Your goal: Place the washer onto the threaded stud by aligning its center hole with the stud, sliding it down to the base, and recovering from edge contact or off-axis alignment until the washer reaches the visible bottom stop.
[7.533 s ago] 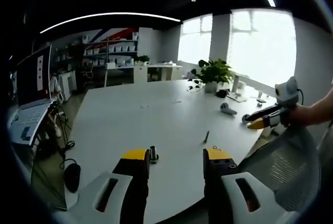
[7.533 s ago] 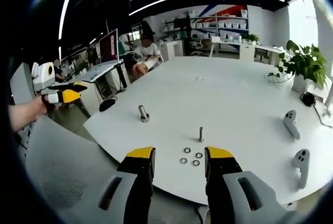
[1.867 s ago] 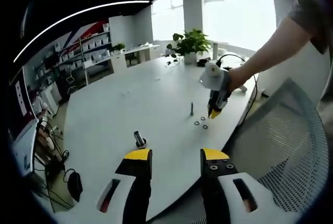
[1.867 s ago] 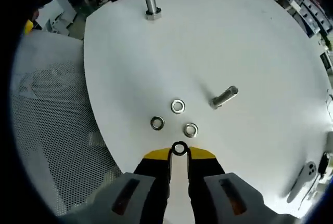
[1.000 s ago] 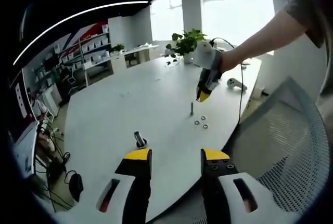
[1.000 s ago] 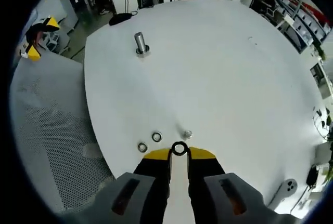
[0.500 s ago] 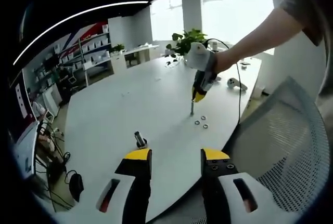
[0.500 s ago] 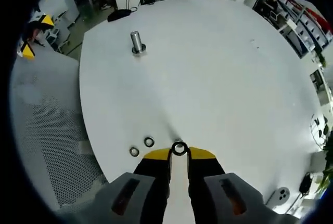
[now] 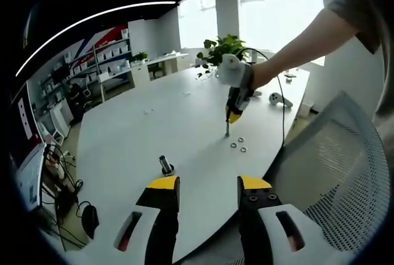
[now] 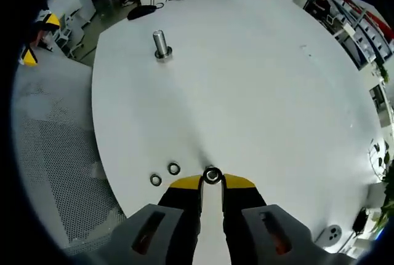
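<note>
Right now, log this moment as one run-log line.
right gripper: shut on washer, over threaded stud | left gripper: open, idle | spare washers: on table | washer not seated

Quick count: three washers total, one [image 10: 212, 175] pinched at the jaw tips bottom centre of the right gripper view plus two loose [image 10: 174, 168] [image 10: 156, 180] at lower left, two threaded studs [image 9: 164, 165] [image 9: 227, 129], two grippers [image 9: 207, 188] [image 10: 212, 182], one white table [image 10: 258, 87].
</note>
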{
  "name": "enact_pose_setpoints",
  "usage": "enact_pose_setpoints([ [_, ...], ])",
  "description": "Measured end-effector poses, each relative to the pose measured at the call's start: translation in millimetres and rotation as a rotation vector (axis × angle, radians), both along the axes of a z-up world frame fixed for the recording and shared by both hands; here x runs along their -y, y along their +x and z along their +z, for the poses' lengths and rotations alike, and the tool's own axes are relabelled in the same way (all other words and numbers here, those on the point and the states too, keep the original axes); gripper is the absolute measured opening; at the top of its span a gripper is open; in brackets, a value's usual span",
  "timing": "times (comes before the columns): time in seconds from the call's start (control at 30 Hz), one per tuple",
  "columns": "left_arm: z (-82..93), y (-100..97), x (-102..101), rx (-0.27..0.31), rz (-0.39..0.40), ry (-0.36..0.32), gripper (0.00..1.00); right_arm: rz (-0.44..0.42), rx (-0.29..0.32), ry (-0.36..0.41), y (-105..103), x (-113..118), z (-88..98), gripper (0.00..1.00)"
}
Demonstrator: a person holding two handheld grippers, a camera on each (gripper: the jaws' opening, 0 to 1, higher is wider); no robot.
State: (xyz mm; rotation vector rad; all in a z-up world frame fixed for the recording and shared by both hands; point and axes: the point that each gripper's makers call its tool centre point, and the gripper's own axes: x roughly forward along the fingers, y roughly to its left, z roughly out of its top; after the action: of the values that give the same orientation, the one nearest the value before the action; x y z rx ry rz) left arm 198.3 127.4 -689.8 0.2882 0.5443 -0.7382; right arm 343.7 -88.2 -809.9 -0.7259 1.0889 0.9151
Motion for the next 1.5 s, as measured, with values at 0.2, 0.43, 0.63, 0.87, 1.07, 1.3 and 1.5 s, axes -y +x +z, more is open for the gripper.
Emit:
enact_pose_setpoints([
  [0.2, -1.5, -0.1, -0.6, -0.006, 0.001, 0.005, 0.35, 0.004, -0.012, -0.014, 3.2, 0.8, -7.7, 0.13],
  [0.43, -2.4, -0.7, -0.2, -0.001, -0.006, 0.021, 0.35, 0.021, -0.025, -0.033, 2.6, 1.9, -17.8, 0.13],
  [0.63, -2.7, -0.4, -1.3, -0.004, -0.002, 0.020, 0.35, 0.015, -0.051, -0.049, 3.3, 3.2, -30.4, 0.13],
  [0.87, -3.3, -0.1, -1.8, -0.009, 0.001, 0.021, 0.35, 0.032, -0.066, -0.081, 4.0, 6.3, -45.3, 0.13],
  [1.07, -3.6, 0.4, -2.2, -0.008, 0.003, 0.022, 0.35, 0.031, -0.080, -0.088, 3.1, 6.8, -53.8, 0.13],
  [1.3, -3.9, 0.1, -1.9, -0.012, 0.000, 0.019, 0.35, 0.016, -0.089, -0.082, 3.5, 6.7, -52.9, 0.14],
  [1.5, -4.5, 0.2, -2.3, -0.014, 0.003, 0.022, 0.35, -0.050, -0.078, -0.038, 4.5, 7.6, -47.7, 0.15],
])
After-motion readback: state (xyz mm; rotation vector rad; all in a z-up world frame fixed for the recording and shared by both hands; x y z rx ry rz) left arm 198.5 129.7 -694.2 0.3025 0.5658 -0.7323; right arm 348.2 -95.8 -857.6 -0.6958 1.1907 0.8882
